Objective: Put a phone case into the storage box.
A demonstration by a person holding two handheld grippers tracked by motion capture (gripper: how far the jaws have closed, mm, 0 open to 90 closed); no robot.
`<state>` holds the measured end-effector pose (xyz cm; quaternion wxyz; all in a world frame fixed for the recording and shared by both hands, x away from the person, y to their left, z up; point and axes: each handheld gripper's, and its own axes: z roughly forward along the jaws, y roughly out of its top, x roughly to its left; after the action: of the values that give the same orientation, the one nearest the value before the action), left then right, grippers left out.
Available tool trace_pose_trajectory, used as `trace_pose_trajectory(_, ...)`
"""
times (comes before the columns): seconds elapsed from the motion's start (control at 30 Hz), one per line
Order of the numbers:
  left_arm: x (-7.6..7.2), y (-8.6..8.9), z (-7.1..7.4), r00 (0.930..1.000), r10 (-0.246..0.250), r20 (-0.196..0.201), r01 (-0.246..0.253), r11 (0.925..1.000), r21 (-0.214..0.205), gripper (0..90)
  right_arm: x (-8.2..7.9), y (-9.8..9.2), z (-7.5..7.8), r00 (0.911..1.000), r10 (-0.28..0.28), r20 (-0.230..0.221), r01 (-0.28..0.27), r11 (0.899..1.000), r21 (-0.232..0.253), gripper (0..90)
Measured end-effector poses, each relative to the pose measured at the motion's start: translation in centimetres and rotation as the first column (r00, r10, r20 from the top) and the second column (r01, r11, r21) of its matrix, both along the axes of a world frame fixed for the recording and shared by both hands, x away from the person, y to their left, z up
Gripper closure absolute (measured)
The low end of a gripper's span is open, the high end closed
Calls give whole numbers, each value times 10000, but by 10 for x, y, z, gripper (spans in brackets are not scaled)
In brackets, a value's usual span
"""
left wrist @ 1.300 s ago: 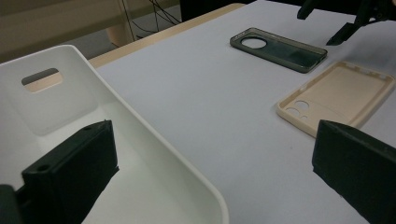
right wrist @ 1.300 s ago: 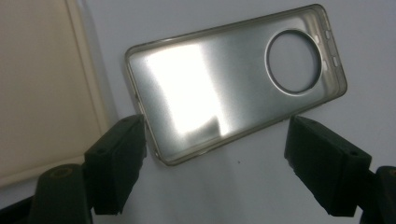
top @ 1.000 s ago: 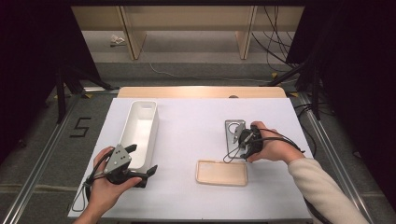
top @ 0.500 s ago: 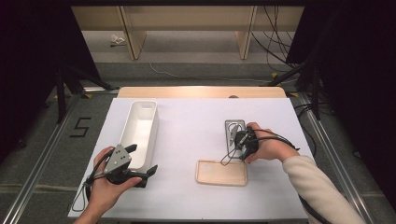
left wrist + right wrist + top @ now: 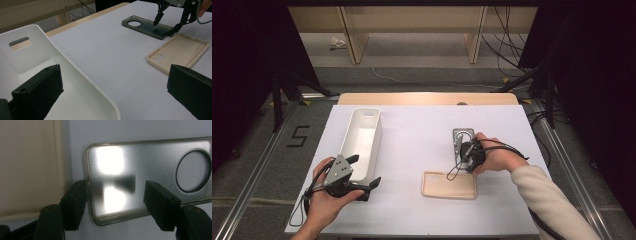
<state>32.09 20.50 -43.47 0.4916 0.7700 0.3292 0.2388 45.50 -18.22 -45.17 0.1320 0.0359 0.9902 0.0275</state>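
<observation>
While right gripper (image 5: 460,152) jaws, closing, straddle grey case (image 5: 150,175) unpinched, beige case (image 5: 449,185) adjacent; left gripper (image 5: 362,172) jaws open.

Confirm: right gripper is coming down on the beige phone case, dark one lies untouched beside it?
No, swapped. The right gripper straddles the near end of the dark phone case, its jaws just closing, not yet pressing on it. The beige phone case lies untouched beside it. The right gripper view shows it.
</observation>
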Motion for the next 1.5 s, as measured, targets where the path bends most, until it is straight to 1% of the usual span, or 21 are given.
trace_pose_trajectory(0.1, 0, 0, 0, 10000, -5, -9, 5, 10000, -14, 0, -1, 1, -1, 10000, -8, -75, 8, 10000, -4, 402)
trace_pose_trajectory(0.17, 0, 0, 0, 10000, -14, -11, 14, 10000, -16, 0, -1, 1, -1, 9999, 110, -75, -111, 9999, -65, 416)
trace_pose_trajectory(0.2, 0, 0, 0, 10000, -18, -17, 18, 10000, -15, 0, -1, 2, -1, 9997, 134, -194, -135, 9999, -85, 446)
trace_pose_trajectory(0.3, 0, 0, 0, 10000, -32, -20, 32, 10000, -23, 0, -1, 3, -1, 9994, 179, -308, -184, 9997, -160, 489)
trace_pose_trajectory(0.37, 0, -1, 0, 10000, -39, -23, 39, 10000, -19, 0, -1, 3, 0, 9992, 210, -335, -216, 9996, -176, 501)
trace_pose_trajectory(0.4, 0, -1, 0, 10000, -43, -25, 43, 10000, -14, 0, -2, 4, 0, 9987, 210, -470, -223, 9994, -272, 539)
trace_pose_trajectory(0.47, 0, -1, 0, 10000, -61, -26, 61, 10000, -17, 0, -2, 4, 0, 9984, 259, -496, -273, 9992, -277, 556)
trace_pose_trajectory(0.53, 0, -1, 0, 10000, -59, -23, 59, 10000, -19, 0, -3, 4, -1, 9976, 407, -552, -422, 9988, -259, 601)
trace_pose_trajectory(0.63, 0, -1, 0, 10000, -80, -26, 80, 10000, -17, 0, -4, 6, 0, 9959, 566, -706, -595, 9975, -391, 665)
trace_pose_trajectory(0.7, 0, -1, 0, 10000, -82, -29, 82, 10000, -17, 0, -5, 6, 0, 9960, 526, -718, -561, 9973, -472, 672)
trace_pose_trajectory(0.73, 0, -1, 0, 10000, -83, -28, 83, 10000, -18, 0, -5, 7, 0, 9952, 633, -748, -672, 9964, -511, 692)
trace_pose_trajectory(0.77, 0, -1, -1, 9999, -88, -50, 88, 10000, -39, 0, -5, 7, 0, 9949, 619, -792, -663, 9964, -530, 698)
trace_pose_trajectory(0.97, 0, -2, -1, 9999, -106, -58, 106, 9999, -37, 0, -7, 7, -1, 9941, 598, -900, -645, 9967, -499, 743)
trace_pose_trajectory(1.07, 0, -2, -1, 9999, -125, -55, 125, 9999, -26, 0, -6, 8, -1, 9928, 711, -962, -771, 9952, -603, 769)
trace_pose_trajectory(1.17, 0, -2, -1, 9999, -119, -63, 119, 9999, -46, 0, -7, 9, -1, 9926, 661, -1019, -730, 9952, -652, 793)
trace_pose_trajectory(1.27, 0, -2, -1, 9999, -138, -65, 138, 9999, -36, 0, -8, 9, -1, 9928, 619, -1026, -690, 9953, -672, 799)
trace_pose_trajectory(1.37, 0, -2, -1, 9999, -151, -59, 151, 9999, -14, 0, -8, 9, -1, 9929, 601, -1025, -674, 9953, -692, 839)
trace_pose_trajectory(1.5, 0, -2, -1, 9999, -159, -67, 159, 9999, -3, 0, -7, 9, 0, 9927, 641, -1025, -713, 9951, -690, 855)
